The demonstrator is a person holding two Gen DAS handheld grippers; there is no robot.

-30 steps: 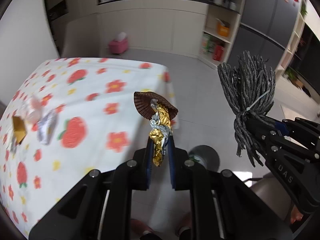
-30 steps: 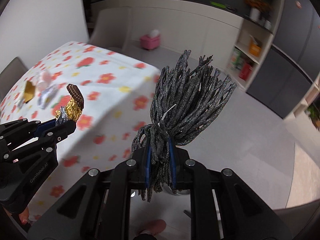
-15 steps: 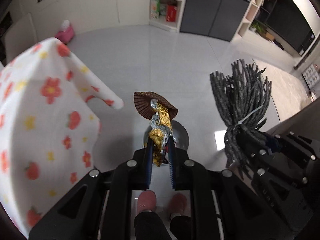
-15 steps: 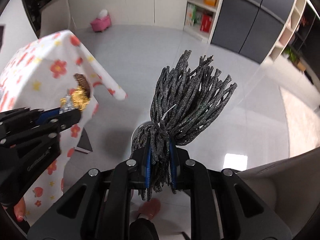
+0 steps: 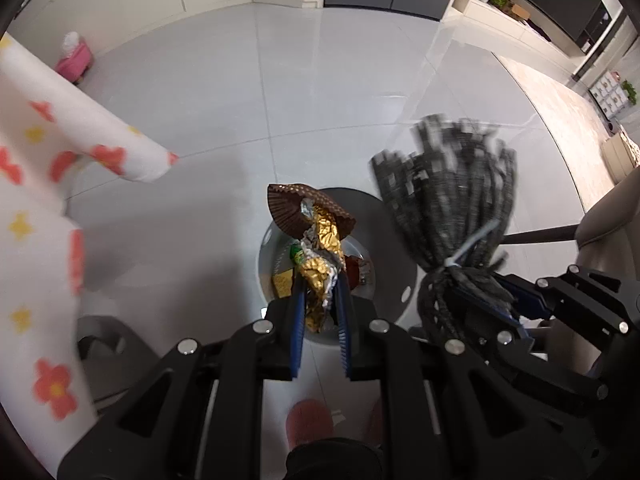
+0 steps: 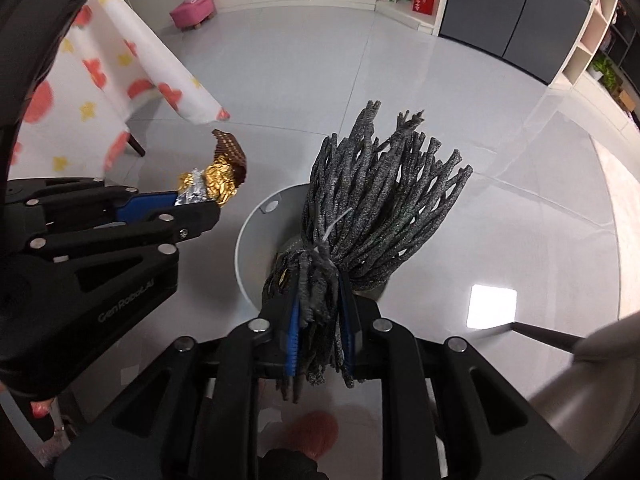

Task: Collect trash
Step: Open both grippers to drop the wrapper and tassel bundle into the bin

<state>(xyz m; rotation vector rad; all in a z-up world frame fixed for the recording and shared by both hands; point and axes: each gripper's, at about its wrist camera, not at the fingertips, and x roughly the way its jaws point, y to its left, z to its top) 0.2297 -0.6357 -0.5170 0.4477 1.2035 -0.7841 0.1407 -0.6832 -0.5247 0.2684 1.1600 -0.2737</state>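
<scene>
**Both grippers loaded above the bin**

Your left gripper (image 5: 320,300) has its fingers (image 5: 297,312) pinching a crumpled gold foil wrapper (image 5: 320,264), which sticks up past the tips with a brown paper cup (image 5: 298,210) at its top. In the right wrist view the same wrapper (image 6: 214,186) juts sideways from the left gripper (image 6: 188,206), over the floor just beside the bin's rim.

Your right gripper (image 6: 320,308) has its fingers (image 6: 294,320) clamped on the tied neck of a grey cord bundle (image 6: 372,216); the loose ends fan out above the tips and shorter ends hang below them. From the left wrist the bundle (image 5: 452,208) looks blurred.

Beneath both grippers stands a round grey bin (image 5: 384,240) on the pale tiled floor (image 5: 320,80), with a few scraps already inside. The left gripper hangs directly over its opening. A flowered tablecloth (image 5: 36,220) hangs to your left, and a pink stool (image 6: 194,10) stands farther back.
</scene>
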